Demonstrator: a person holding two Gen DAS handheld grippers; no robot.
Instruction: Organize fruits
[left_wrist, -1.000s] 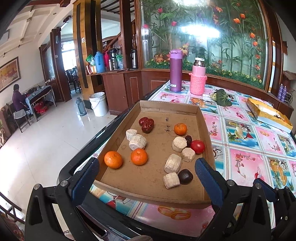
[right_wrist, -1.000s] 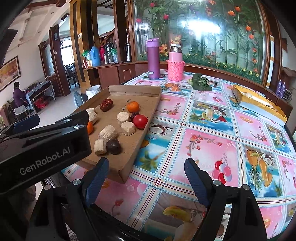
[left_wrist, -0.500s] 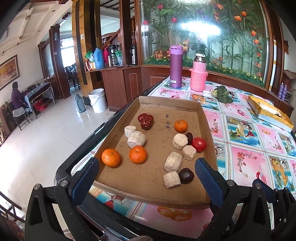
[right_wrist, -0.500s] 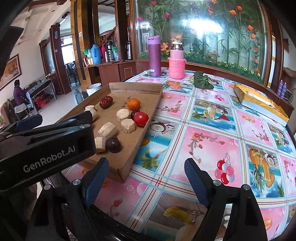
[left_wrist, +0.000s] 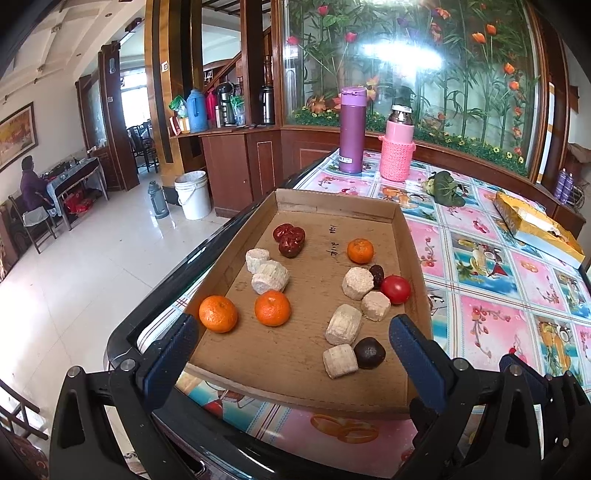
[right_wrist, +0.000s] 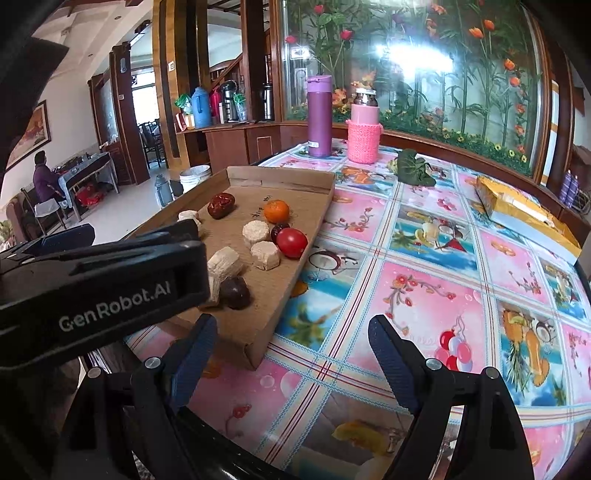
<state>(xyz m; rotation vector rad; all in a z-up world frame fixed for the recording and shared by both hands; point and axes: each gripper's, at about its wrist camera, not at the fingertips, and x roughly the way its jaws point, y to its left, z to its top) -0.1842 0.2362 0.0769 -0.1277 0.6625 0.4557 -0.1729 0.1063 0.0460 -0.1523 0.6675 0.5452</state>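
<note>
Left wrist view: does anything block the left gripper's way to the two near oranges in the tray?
Nothing visible does. The left gripper is open and empty, short of the tray. Both near oranges lie exposed; only the tray's low front wall lies between.

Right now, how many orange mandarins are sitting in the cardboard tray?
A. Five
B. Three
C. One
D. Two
B. The left wrist view shows three in the cardboard tray: one mandarin at the near left, a second mandarin beside it, and a third mandarin farther back near the red tomato.
</note>
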